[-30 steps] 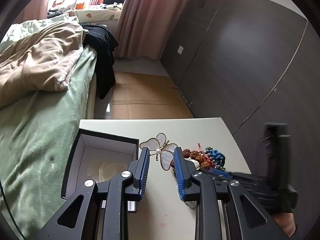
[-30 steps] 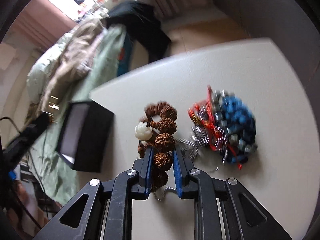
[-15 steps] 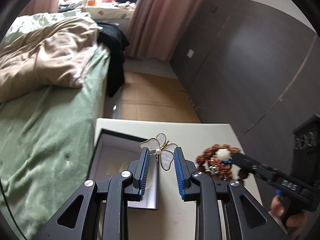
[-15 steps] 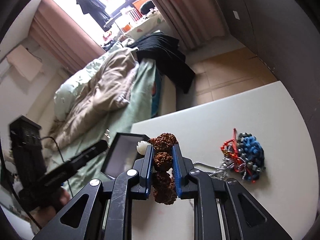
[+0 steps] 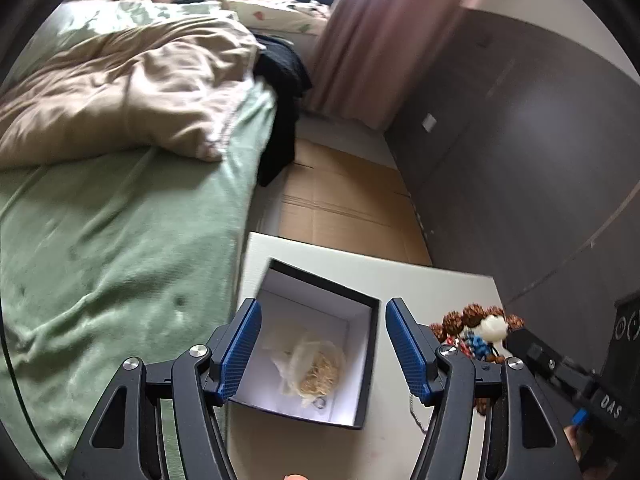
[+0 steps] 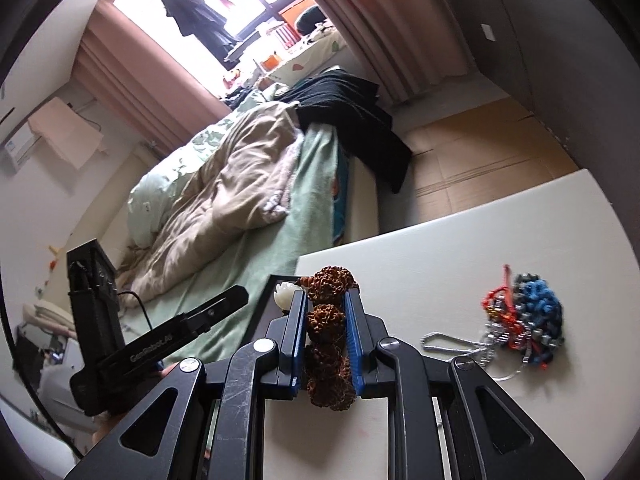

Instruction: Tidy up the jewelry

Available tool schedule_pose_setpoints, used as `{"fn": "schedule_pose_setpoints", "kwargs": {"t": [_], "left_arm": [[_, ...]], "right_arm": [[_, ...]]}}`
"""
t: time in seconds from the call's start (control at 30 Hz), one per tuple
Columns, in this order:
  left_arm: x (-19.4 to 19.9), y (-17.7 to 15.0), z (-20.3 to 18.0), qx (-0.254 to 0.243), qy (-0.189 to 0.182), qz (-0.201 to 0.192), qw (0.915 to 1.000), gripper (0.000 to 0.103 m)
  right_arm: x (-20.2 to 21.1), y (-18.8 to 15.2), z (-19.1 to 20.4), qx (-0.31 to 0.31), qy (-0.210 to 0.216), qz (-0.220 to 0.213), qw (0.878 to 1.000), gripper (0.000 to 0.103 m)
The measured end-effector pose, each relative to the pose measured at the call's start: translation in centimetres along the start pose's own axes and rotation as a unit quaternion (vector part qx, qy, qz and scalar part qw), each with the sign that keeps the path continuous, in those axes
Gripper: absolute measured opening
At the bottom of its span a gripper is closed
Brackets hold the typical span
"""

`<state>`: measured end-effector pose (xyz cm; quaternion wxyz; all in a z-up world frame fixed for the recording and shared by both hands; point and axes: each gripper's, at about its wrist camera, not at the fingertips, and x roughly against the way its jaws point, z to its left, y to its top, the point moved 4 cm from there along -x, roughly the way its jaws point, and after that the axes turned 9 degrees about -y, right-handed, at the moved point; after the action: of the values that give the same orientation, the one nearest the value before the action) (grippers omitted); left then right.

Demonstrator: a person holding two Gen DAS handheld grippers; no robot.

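Observation:
My left gripper (image 5: pixel 322 344) is open and empty above the black jewelry box (image 5: pixel 370 344), whose white inside holds a clear bag with a gold chain (image 5: pixel 320 372). My right gripper (image 6: pixel 325 340) is shut on a bracelet of knobbly brown beads (image 6: pixel 326 316) with a white carved bead (image 6: pixel 285 294), lifted off the table near the box's right side. The bracelet also shows in the left wrist view (image 5: pixel 474 322). A pile of blue, red and silver jewelry (image 6: pixel 524 320) lies on the white table (image 6: pixel 460 248).
A bed with a green sheet (image 5: pixel 120 240) and a beige quilt (image 5: pixel 120 92) stands left of the table. A dark wardrobe (image 5: pixel 540 168) is on the right. Cardboard (image 5: pixel 340 208) covers the floor beyond the table's far edge.
My left gripper opened and let go of the butterfly piece, which is out of sight now. My right gripper lifted the brown bead bracelet off the table and carried it left toward the box.

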<state>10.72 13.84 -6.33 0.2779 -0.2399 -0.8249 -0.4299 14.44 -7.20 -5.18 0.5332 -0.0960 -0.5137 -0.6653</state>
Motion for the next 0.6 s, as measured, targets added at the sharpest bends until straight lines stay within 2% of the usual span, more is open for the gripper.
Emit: {"fn": "schedule_pose_setpoints", "kwargs": {"t": [0.43, 0.5, 0.57, 0.6], "left_arm": [[2.5, 1.6, 5.3, 0.07, 0.016, -0.034, 0.9968, 0.066], [2.6, 1.7, 5.5, 0.073, 0.016, -0.035, 0.9966, 0.066], [2.6, 1.7, 5.4, 0.071, 0.017, -0.035, 0.9967, 0.066], [2.5, 1.6, 5.3, 0.068, 0.017, -0.033, 0.997, 0.066]], "right_arm": [[-4.2, 0.0, 4.4, 0.013, 0.027, 0.009, 1.0, 0.021], [-5.2, -0.4, 4.7, 0.016, 0.038, 0.032, 0.999, 0.025], [-5.7, -0.7, 4.6, 0.014, 0.044, 0.049, 0.998, 0.036], [-5.5, -0.7, 4.3, 0.012, 0.04, 0.05, 0.998, 0.038]]}}
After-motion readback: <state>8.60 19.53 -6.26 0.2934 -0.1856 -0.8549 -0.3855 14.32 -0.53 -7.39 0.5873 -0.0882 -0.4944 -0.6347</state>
